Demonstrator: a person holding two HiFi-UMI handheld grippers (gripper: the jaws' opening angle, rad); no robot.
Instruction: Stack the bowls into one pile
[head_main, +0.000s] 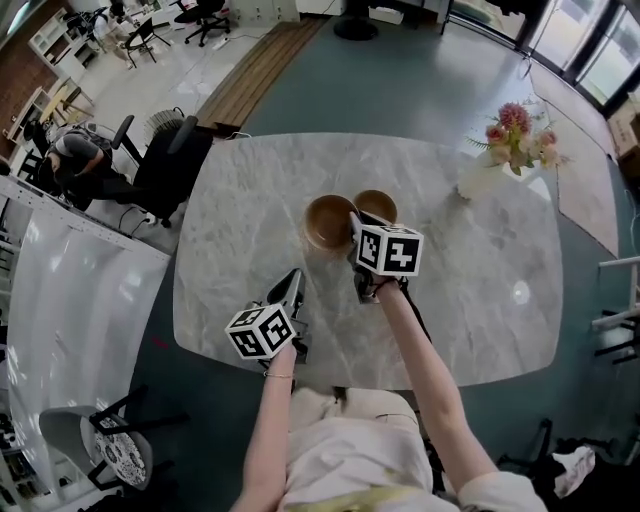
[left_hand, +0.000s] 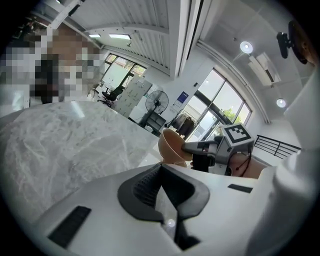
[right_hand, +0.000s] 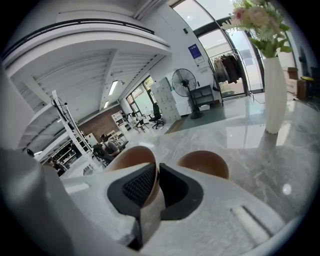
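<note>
Beyond its marker-faced cube (head_main: 388, 250), right gripper (head_main: 354, 222) pinches bowl (head_main: 322, 224)

You're over a pale marble bench (head_main: 250, 200) on a teal floor (head_main: 420, 90), with a wooden strip (head_main: 262, 60) leading off toward the far shelving (head_main: 50, 35). Black office chairs (head_main: 165, 160) sit just off the bench's left edge. Ahead of you, tall windows (right_hand: 227, 45) pour daylight in. There's a standing fan (right_hand: 183, 82) beside them, and round ceiling lights (left_hand: 246, 47) glow overhead.
</note>
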